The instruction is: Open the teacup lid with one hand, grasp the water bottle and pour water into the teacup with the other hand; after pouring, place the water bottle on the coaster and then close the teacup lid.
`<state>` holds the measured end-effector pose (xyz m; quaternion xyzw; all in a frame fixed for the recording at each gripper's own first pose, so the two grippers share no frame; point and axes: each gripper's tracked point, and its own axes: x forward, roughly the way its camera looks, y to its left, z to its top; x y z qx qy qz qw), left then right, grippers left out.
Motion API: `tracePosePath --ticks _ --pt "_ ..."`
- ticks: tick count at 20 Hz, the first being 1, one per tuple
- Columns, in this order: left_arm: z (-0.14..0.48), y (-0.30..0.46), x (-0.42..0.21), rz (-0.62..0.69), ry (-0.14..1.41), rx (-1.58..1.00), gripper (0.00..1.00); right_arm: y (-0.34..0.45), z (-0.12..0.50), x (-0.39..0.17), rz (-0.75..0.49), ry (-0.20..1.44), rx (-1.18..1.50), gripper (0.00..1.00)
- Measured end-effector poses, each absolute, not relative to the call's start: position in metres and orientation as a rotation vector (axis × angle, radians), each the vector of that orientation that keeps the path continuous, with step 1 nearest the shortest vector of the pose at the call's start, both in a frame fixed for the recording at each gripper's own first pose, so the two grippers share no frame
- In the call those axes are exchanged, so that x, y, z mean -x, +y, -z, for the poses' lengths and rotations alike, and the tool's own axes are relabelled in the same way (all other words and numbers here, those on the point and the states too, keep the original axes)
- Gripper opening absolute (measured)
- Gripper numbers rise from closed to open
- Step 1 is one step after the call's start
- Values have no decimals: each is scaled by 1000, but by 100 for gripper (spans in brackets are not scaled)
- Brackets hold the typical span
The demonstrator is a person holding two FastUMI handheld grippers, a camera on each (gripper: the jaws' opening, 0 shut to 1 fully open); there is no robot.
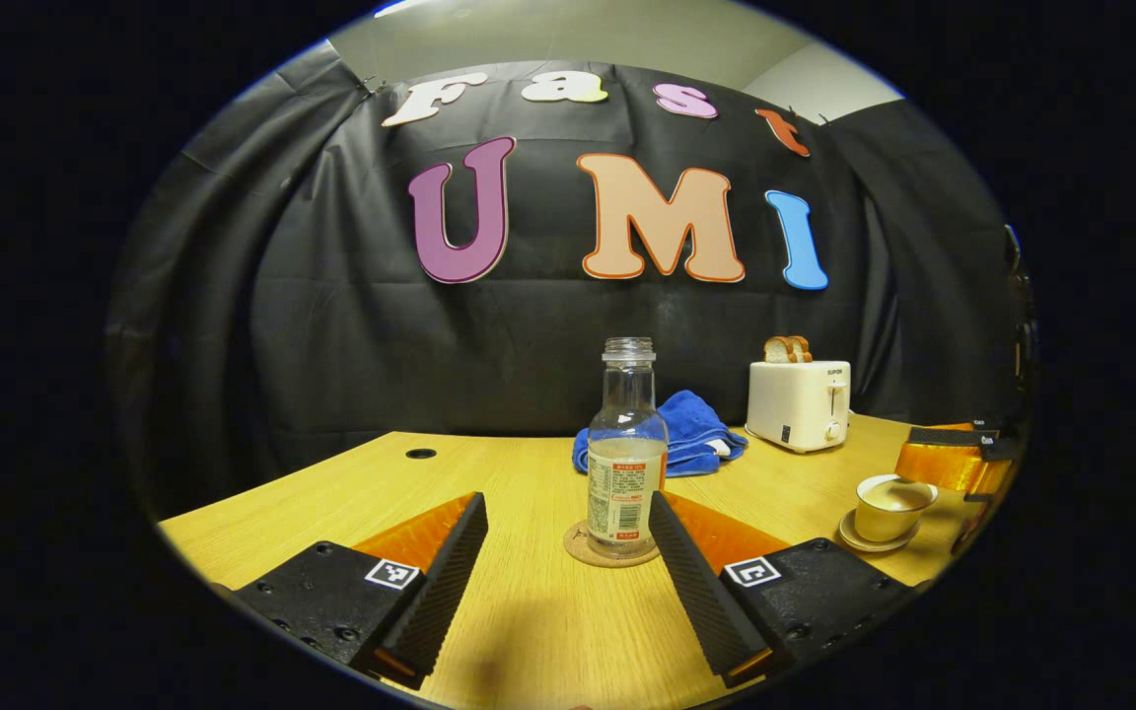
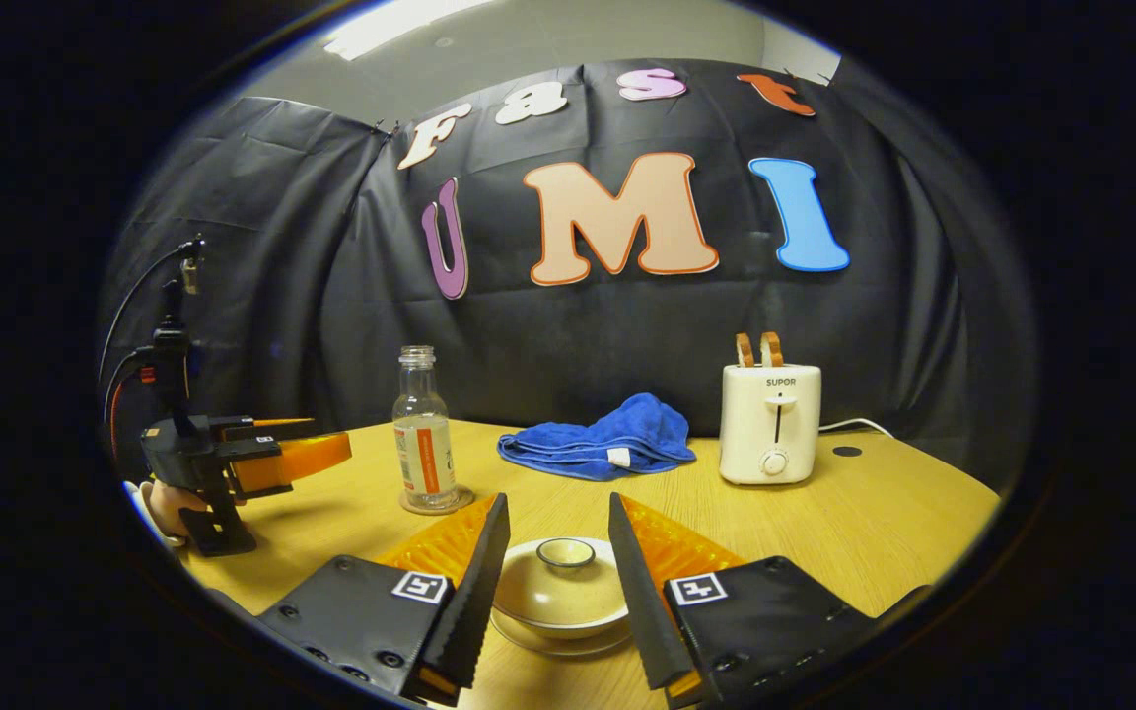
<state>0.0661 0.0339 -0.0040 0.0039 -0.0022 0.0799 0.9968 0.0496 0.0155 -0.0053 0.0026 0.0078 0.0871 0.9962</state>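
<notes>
toaster [image 2: 770,424] | brand "SUPOR" on front | bottle label unreadable

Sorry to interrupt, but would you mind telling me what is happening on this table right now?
A person is working with two tools. The left hand-held gripper is open, facing the water bottle, which stands uncapped on its coaster. The right hand-held gripper is open on either side of the teacup, whose lid is on. Neither grips anything yet. A blue cloth and a toaster sit behind.
</notes>
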Motion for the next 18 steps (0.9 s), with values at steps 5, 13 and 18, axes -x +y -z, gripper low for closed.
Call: tracePosePath --ticks 5,13,18 --pt "4 34 -65 -160 -5 -7 96 5 5 -50 -128 11 -4 71" --pt "3 34 -65 -160 -4 -8 96 -67 1 -36 93 -3 3 82" --pt "3 45 -61 -219 -2 -9 96 -136 -3 -17 343 -15 11 86"
